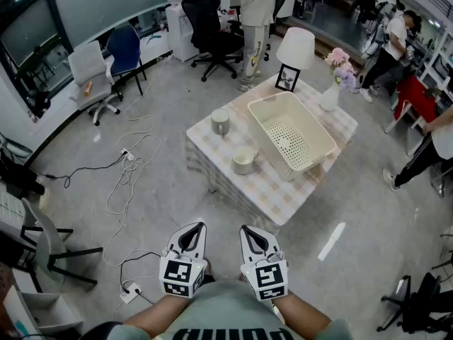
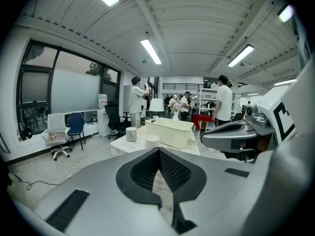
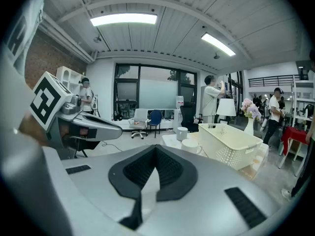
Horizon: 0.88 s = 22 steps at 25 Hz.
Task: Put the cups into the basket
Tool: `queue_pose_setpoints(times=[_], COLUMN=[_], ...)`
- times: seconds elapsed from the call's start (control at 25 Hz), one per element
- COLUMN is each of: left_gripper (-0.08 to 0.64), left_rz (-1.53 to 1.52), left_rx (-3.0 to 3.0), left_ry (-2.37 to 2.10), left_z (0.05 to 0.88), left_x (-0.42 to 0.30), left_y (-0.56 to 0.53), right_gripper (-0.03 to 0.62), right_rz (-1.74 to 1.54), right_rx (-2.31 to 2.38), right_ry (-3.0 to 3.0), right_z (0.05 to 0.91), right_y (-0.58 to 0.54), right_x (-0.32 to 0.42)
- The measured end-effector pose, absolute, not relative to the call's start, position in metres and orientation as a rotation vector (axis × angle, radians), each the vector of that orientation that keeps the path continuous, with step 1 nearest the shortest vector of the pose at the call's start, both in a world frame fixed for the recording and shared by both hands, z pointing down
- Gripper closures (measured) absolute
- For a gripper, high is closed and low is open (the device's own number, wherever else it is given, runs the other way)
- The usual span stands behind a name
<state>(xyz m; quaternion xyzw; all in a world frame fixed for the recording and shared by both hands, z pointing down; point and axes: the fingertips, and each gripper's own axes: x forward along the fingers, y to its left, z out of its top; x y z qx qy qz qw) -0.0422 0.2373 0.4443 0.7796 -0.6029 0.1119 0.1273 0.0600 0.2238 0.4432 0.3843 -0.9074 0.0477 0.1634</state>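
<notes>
Cups [image 1: 243, 160] are well ahead of me, so I start at my hands. The left tool [image 1: 197, 227] and right tool [image 1: 248, 229] are both closed tip to tip with nothing between the jaws. I hold them low at my waist, well apart from the desk [image 1: 272, 190].

On the desk, the near cup stands just beside the empty basket [image 1: 291, 137]. The far cup [image 1: 220, 121] stands nearer the desk's left corner.

My first worry is arriving with the jaws closed. A closed tip would shove a cup rather than take it, and the far cup could slide off the edge. I also think a grab at the near cup could catch the basket wall and drag it.

Cables [image 1: 131, 168] lie on the floor to my left, so a careless step there could snag. Beyond the basket stand a vase [image 1: 330, 96] and a lamp [image 1: 295, 48], and I judge that overreaching on the drop could tip either.
</notes>
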Motion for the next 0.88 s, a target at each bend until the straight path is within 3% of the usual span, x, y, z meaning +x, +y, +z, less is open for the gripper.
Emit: queue_pose_setpoints(times=[0.88], left_gripper=[0.555], left_rz=[0.301], left_rx=[2.306], left_ry=[-1.689], left_z=[0.448], left_x=[-0.05], left_y=[0.214], right_gripper=[0.58], right_rz=[0.185], right_rx=[1.133], right_ry=[-2.556], right_z=[0.449], right_y=[0.201], right_x=[0.047])
